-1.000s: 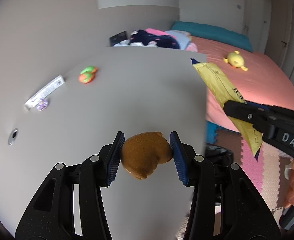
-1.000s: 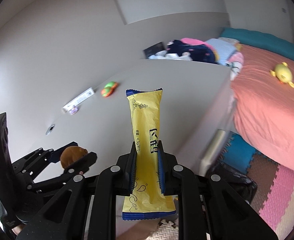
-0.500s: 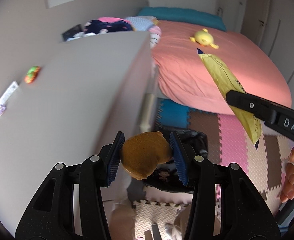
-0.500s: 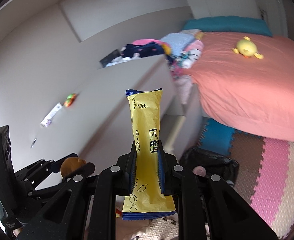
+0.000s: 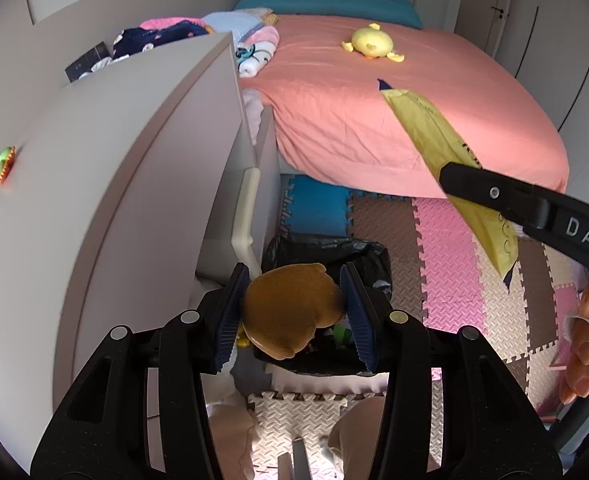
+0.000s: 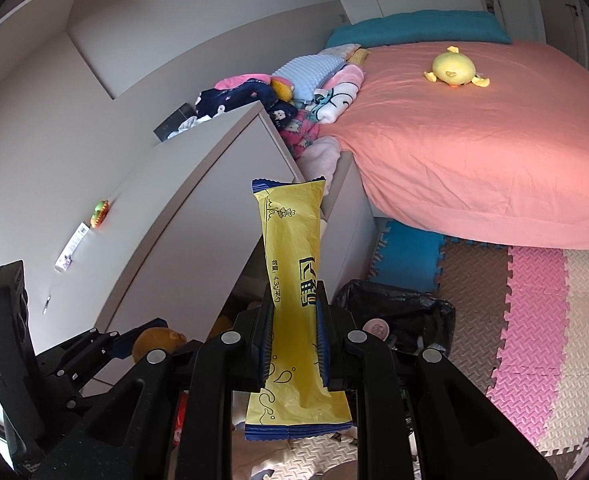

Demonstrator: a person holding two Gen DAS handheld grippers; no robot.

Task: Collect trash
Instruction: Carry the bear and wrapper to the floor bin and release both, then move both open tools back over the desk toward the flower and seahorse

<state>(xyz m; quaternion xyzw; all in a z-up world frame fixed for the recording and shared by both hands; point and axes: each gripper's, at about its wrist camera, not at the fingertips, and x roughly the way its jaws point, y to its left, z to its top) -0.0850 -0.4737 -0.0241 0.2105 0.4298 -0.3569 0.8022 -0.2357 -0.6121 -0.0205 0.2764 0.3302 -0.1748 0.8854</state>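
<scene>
My left gripper point(image 5: 292, 312) is shut on a brown lump of trash point(image 5: 290, 310) and holds it above a bin lined with a black bag point(image 5: 326, 246) on the floor. My right gripper point(image 6: 294, 340) is shut on a long yellow wrapper point(image 6: 292, 264) that stands upright between the fingers. The bin with the black bag point(image 6: 406, 308) lies just beyond and below the right gripper. The yellow wrapper point(image 5: 434, 136) also shows at the right of the left wrist view, and the brown lump point(image 6: 156, 342) at the lower left of the right wrist view.
A grey desk point(image 5: 106, 148) stands to the left, with an orange-green item point(image 5: 3, 165) and a white strip point(image 6: 72, 248) on it. A pink bed point(image 6: 474, 136) with a yellow plush duck point(image 6: 452, 68) lies behind. Foam floor mats point(image 5: 446, 272) cover the floor.
Both grippers have swung right, away from the desk top and down toward the floor bin. Each keeps hold of its item.
</scene>
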